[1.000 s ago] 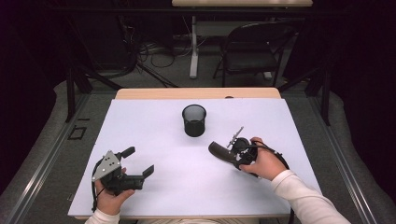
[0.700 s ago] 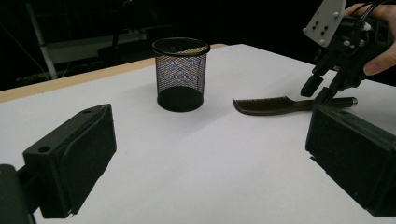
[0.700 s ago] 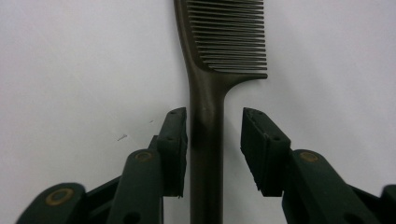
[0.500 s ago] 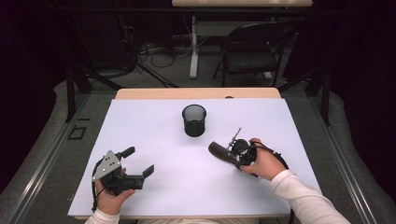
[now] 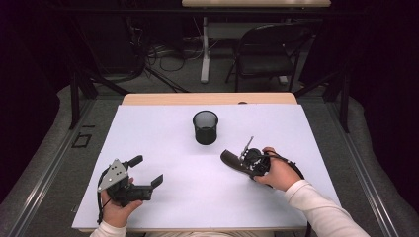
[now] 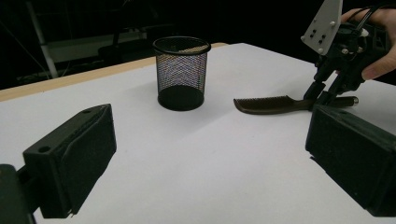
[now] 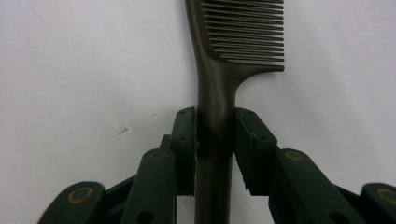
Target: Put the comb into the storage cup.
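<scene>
Dark brown plastic comb (image 7: 219,93): flat on white bench (image 5: 163,133), near mesh pen cup (image 5: 205,127). Judged light, stiff, slick; hold at handle, clear of teeth. My right claw (image 7: 215,135) just closing, pinching handle. My left claw (image 5: 146,170) spread, empty.
</scene>
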Tool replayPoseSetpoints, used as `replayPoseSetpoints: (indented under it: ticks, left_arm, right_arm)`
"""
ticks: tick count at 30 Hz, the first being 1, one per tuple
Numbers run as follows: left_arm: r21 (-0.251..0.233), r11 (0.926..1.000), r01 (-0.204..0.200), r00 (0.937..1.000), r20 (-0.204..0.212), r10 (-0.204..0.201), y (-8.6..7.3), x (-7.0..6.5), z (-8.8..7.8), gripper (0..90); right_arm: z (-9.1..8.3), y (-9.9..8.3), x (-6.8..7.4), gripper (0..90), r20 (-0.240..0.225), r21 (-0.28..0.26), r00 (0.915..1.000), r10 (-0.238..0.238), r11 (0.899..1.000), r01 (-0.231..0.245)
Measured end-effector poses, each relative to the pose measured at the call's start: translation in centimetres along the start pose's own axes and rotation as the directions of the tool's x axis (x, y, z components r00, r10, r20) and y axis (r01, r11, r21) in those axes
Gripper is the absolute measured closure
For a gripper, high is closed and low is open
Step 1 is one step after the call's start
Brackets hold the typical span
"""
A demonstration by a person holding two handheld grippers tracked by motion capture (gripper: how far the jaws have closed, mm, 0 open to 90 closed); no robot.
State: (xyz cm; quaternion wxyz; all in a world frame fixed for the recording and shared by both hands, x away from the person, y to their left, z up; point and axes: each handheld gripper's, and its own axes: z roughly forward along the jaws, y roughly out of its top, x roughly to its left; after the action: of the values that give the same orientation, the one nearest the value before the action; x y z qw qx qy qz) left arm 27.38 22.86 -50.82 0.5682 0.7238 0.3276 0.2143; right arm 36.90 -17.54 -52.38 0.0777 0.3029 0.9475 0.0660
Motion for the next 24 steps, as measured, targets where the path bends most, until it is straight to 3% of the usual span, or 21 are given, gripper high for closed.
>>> replayPoseSetpoints:
  ticks: [24]
  left_arm:
    - [0.002, 1.0, -0.001, 1.0, -0.001, 0.001, -0.02, 0.0, 0.02, 1.9]
  right_arm:
    - [0.18, -0.07, -0.04, 72.3, -0.002, -0.004, 1.0, 0.005, 1.0, -0.005]
